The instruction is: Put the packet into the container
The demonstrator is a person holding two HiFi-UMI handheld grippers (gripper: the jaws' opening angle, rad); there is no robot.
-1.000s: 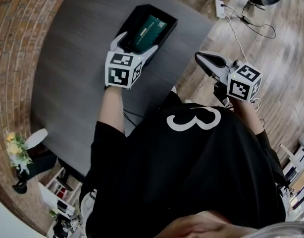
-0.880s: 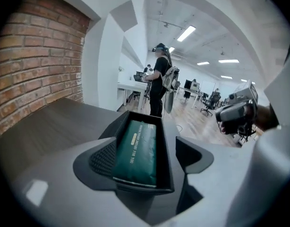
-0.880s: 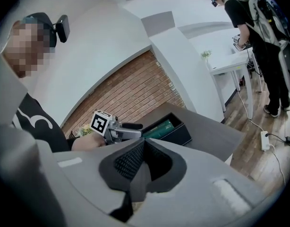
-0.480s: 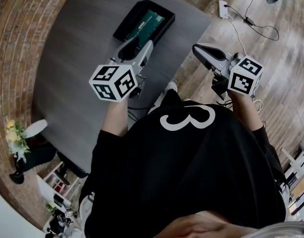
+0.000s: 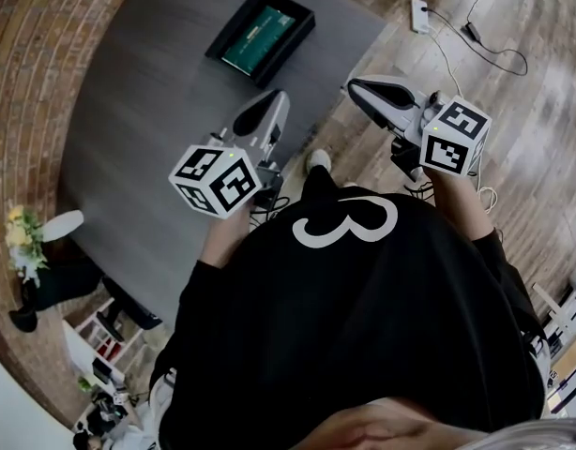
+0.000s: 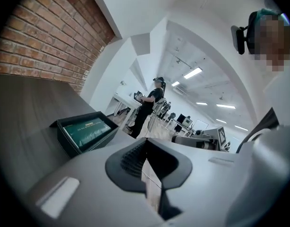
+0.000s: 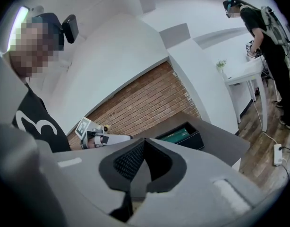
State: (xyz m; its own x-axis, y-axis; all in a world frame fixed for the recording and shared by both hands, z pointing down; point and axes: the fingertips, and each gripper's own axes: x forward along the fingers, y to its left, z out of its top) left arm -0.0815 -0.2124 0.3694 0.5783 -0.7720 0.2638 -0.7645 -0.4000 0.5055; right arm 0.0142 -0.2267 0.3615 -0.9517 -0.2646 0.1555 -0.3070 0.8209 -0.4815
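Observation:
The green packet (image 5: 258, 28) lies flat inside the black container (image 5: 297, 36) on the far part of the grey table (image 5: 147, 111). It shows in the left gripper view too, the packet (image 6: 88, 129) in its container (image 6: 64, 141), and in the right gripper view as the container (image 7: 194, 138). My left gripper (image 5: 260, 115) is shut and empty, held above the table's near edge, well back from the container. My right gripper (image 5: 363, 90) is shut with nothing in it, off the table over the wooden floor.
A brick wall (image 5: 25, 82) runs along the table's left side. A small plant (image 5: 21, 242) and a white dish stand at lower left. Cables and a power strip (image 5: 417, 15) lie on the wooden floor at upper right. Another person (image 6: 147, 105) stands by desks far off.
My left gripper let go of the packet in the container, drew back toward me and closed. The right gripper shifted slightly left.

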